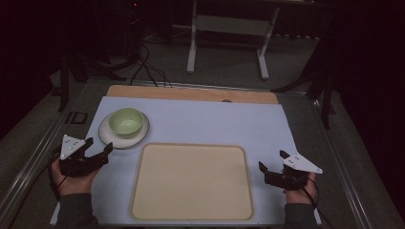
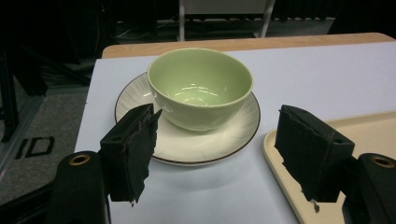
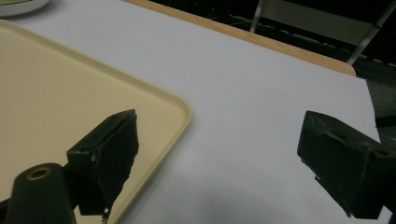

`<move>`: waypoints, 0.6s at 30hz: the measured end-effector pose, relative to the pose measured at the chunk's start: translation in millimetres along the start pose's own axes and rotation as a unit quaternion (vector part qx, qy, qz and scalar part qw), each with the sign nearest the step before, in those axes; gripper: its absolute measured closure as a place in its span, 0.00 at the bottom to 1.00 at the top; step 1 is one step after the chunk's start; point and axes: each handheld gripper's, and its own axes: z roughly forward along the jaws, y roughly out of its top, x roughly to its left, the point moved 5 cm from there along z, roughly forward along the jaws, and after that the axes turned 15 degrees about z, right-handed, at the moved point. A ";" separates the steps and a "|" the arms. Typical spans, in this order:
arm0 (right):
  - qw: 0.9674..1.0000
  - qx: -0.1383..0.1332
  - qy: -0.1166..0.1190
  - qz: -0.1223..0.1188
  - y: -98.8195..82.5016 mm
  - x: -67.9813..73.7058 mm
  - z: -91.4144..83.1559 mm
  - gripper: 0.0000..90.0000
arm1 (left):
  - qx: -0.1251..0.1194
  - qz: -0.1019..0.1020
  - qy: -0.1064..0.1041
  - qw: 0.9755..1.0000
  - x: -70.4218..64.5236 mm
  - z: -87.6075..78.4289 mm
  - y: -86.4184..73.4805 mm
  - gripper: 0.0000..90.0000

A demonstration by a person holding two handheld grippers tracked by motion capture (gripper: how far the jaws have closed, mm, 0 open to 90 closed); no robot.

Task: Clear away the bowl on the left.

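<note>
**Green bowl on saucer, beside an empty tray**

One pale green bowl (image 2: 201,88), glossy and with nothing in it, sits upright on one white ribbed saucer (image 2: 187,144) with a dark rim. The saucer lies just beyond the far left corner of the single beige tray (image 1: 192,182), which holds nothing. Bowl, saucer and tray rest on a white mat (image 1: 210,121) over the wooden table (image 1: 191,93). The left gripper (image 1: 99,145), left of the tray and near the saucer, has its jaws spread wide, gripping nothing. The right gripper (image 1: 272,160), right of the tray, likewise gapes wide and empty.

Bare tray (image 1: 191,181) between both tools; bowl (image 1: 126,122) on saucer (image 1: 109,136) far-left.
</note>
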 end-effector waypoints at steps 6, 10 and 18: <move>1.000 0.003 -0.001 0.001 -0.4 0.1 0.9 0.13 | 0.000 -0.008 0.002 1.000 0.1 -1.3 -0.7 0.34; 1.000 0.002 0.003 -0.005 0.8 3.2 2.1 0.13 | -0.001 -0.014 -0.001 1.000 -0.5 -2.3 -2.2 0.34; 1.000 0.002 0.004 -0.011 0.3 5.0 3.6 0.13 | 0.004 -0.010 -0.005 1.000 -3.7 2.9 0.5 0.33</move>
